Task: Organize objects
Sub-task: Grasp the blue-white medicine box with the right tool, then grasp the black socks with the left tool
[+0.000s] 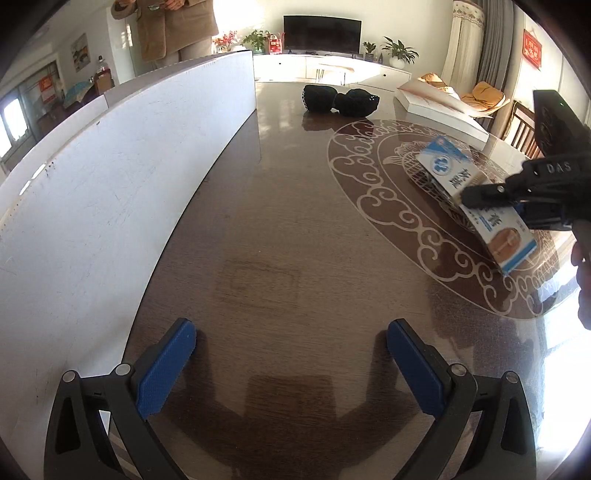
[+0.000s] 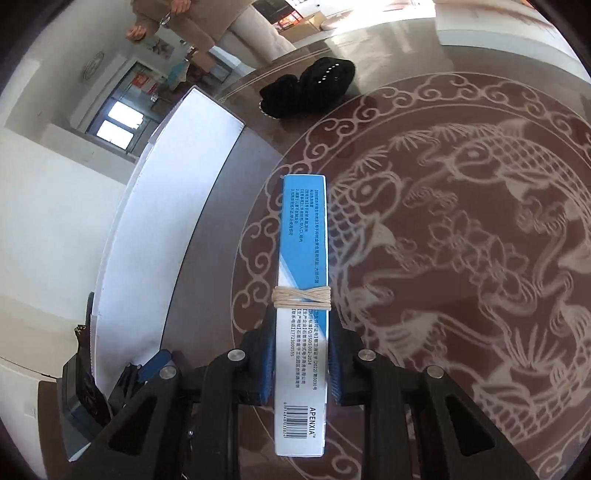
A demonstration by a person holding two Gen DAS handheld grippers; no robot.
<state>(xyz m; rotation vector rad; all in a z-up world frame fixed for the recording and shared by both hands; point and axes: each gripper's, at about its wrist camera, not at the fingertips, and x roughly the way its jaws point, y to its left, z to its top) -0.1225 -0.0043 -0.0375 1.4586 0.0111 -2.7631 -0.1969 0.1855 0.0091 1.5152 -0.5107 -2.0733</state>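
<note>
A long, thin blue-and-white carton with a string band wound round it is clamped edge-on between the blue pads of my right gripper. In the left wrist view the same carton sits tilted over the patterned round glass, with my right gripper shut on its middle. My left gripper hovers open over bare brown tabletop, nothing between its fingers. A black bundle of fabric lies at the far end of the table.
A tall white board stands along the table's left side. A flat white box lies at the far right. A person in a tan coat stands behind the board. A chair is past the right edge.
</note>
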